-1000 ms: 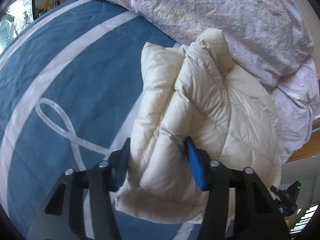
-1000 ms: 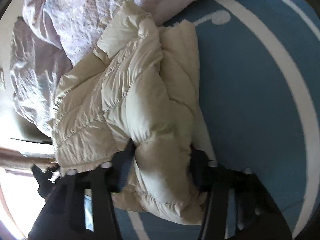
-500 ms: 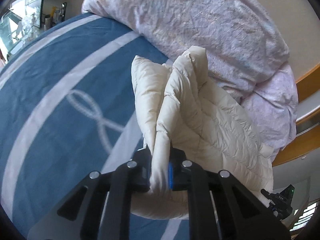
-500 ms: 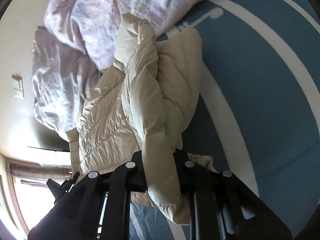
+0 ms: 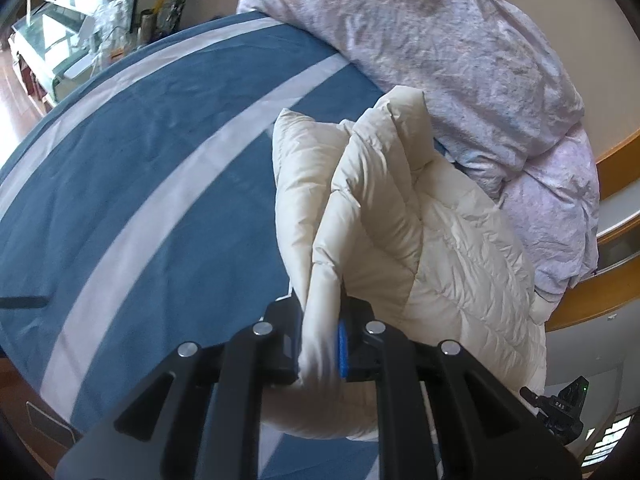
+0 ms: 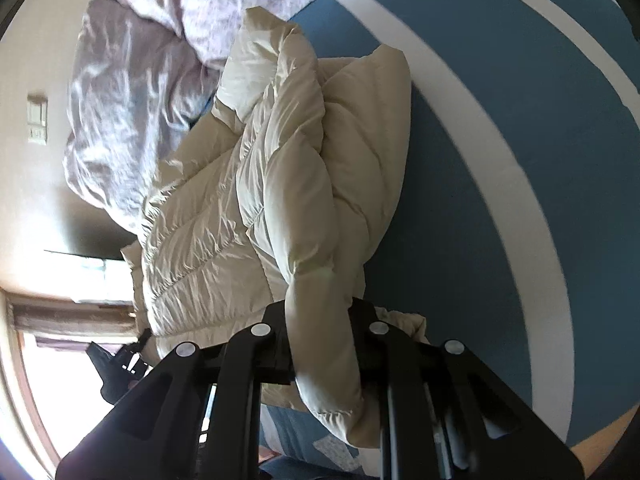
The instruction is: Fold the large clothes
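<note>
A cream quilted puffer jacket (image 5: 440,264) lies bunched on a blue bedspread with white stripes (image 5: 132,184). My left gripper (image 5: 320,344) is shut on a pinched fold of the jacket's near edge and holds it raised off the bed. The jacket also fills the right wrist view (image 6: 256,208). My right gripper (image 6: 320,340) is shut on another thick fold of the jacket, likewise lifted. The rest of the jacket trails down from both grips onto the bed. The far end of the jacket touches the duvet.
A crumpled pale lilac duvet (image 5: 460,52) is heaped at the head of the bed, also in the right wrist view (image 6: 132,80). A wooden bed frame (image 5: 616,152) runs along the right. A cluttered table (image 5: 60,48) stands beyond the bed's far left.
Both grippers closed from open around the jacket's folds to shut on them, then rose, pulling the fabric up off the bed.
</note>
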A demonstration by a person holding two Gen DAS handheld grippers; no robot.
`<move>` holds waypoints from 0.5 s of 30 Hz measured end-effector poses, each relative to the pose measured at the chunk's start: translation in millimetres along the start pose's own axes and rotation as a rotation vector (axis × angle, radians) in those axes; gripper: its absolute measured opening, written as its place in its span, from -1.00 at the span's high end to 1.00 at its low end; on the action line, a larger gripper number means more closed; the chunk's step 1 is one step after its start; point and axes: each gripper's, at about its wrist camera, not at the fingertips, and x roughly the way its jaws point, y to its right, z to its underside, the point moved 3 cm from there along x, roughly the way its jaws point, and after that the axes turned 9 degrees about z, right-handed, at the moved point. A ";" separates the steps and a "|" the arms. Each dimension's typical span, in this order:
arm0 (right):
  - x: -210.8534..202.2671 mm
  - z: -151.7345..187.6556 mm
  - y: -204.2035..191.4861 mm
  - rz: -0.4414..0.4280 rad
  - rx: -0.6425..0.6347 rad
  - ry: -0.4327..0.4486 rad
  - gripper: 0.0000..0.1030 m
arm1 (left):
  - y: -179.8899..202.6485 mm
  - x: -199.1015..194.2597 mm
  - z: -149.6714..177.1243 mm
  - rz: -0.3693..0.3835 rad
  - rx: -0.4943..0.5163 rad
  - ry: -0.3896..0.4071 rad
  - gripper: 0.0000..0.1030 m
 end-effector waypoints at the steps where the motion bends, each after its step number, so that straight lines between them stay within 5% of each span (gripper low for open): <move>1: 0.1 1.1 -6.6 0.031 -0.027 0.014 0.63 | -3.5 -0.1 0.9 -0.003 -0.006 -0.004 0.70; 6: -7.4 -8.0 -29.9 0.278 -0.137 0.139 0.19 | -6.9 4.3 0.6 -0.044 -0.010 -0.020 0.40; 9: -25.9 -10.3 -35.3 0.362 -0.173 0.232 0.09 | -9.4 4.9 -3.9 -0.078 -0.013 -0.024 -0.10; 15: -35.2 -18.8 -80.4 0.337 -0.296 0.318 0.08 | -11.5 10.3 -23.1 -0.096 -0.008 -0.040 -0.41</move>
